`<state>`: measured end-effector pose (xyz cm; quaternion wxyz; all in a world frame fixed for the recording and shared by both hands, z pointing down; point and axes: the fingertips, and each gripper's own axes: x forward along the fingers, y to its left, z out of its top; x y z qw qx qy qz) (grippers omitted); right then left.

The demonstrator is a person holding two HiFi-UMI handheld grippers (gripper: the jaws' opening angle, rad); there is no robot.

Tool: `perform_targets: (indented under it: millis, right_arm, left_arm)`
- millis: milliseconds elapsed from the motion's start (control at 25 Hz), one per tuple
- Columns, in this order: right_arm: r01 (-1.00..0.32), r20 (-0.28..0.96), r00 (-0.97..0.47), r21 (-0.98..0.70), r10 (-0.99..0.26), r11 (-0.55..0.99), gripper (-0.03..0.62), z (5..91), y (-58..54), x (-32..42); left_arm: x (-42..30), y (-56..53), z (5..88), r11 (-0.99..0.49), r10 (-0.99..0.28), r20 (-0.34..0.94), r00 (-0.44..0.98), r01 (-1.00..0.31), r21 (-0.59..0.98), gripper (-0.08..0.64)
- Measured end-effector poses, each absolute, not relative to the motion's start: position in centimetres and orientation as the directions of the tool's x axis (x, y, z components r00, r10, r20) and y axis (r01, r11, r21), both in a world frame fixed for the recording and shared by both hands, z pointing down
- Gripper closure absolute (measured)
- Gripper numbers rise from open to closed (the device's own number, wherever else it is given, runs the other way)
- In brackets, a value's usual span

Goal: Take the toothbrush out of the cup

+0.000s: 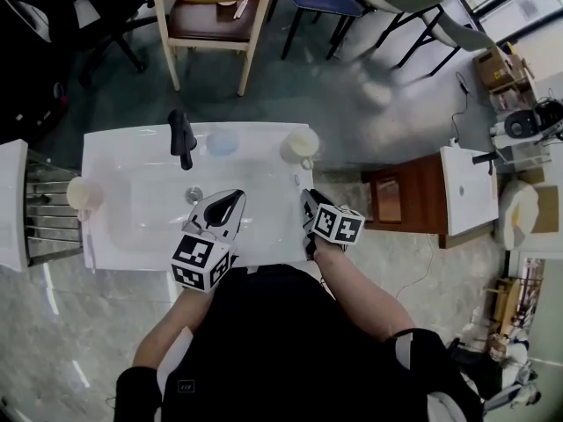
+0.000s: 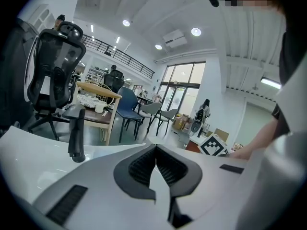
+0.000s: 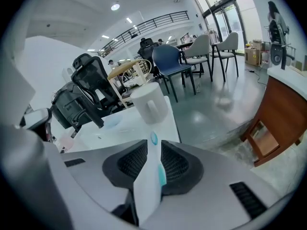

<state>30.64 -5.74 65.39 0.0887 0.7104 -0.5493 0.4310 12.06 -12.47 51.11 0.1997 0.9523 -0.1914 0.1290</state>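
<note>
The right gripper (image 3: 153,150) stood with its jaws partly apart and the white-and-teal toothbrush (image 3: 151,176) running lengthwise between them. The ribbed pads appeared to flank the handle rather than clamp it, so the hold was judged loose or released. The left gripper (image 2: 156,159) had its jaws closed together with nothing between them, and it hovered over the white washbasin (image 1: 114,148) on the near side of the black faucet (image 1: 182,137). In the head view, the tip of the toothbrush showed just ahead of the right gripper, low over the right-hand strip of the countertop; contact with that surface could not be confirmed. The cream cup (image 3: 149,103) stood upright farther back along the same strip, clearly apart from the toothbrush and beyond the jaws. The removal step was therefore judged complete, since the toothbrush was out of the cup. What probably remained was to leave the toothbrush settled on the countertop and back the right gripper away without dragging the handle.
</note>
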Motion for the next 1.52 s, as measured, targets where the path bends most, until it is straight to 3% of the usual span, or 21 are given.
perform_targets:
  millis: [400,600,1000,1280,1520]
  right_arm:
    - [-0.807,0.549,0.036,-0.477,-0.835,-0.349,0.492,59.0,-5.8,30.8]
    - [-0.831,0.399,-0.002,-0.510,-0.917,-0.221,0.518,51.6,-6.2,30.9]
    - [-0.932,0.136,-0.163,-0.347,-0.977,0.107,0.550,36.4,-9.1,30.8]
    - [-0.904,-0.023,-0.326,-0.284,-0.945,0.318,0.557,30.1,-8.5,27.9]
    - [-0.910,-0.055,-0.325,-0.253,-0.944,0.328,0.561,28.5,-8.1,28.4]
  left_arm:
    - [9.6,-12.8,49.5,-0.861,-0.342,0.302,0.890,-0.425,0.280,0.545]
    - [9.4,-13.0,46.9,-0.859,-0.393,0.278,0.877,-0.458,0.230,0.545]
    - [10.6,-15.8,37.2,-0.860,-0.480,0.197,0.855,-0.503,0.087,0.545]
    - [12.4,-15.1,32.2,-0.888,-0.450,0.165,0.878,-0.460,0.026,0.545]
    - [13.3,-15.2,29.6,-0.888,-0.457,0.136,0.879,-0.459,-0.015,0.545]
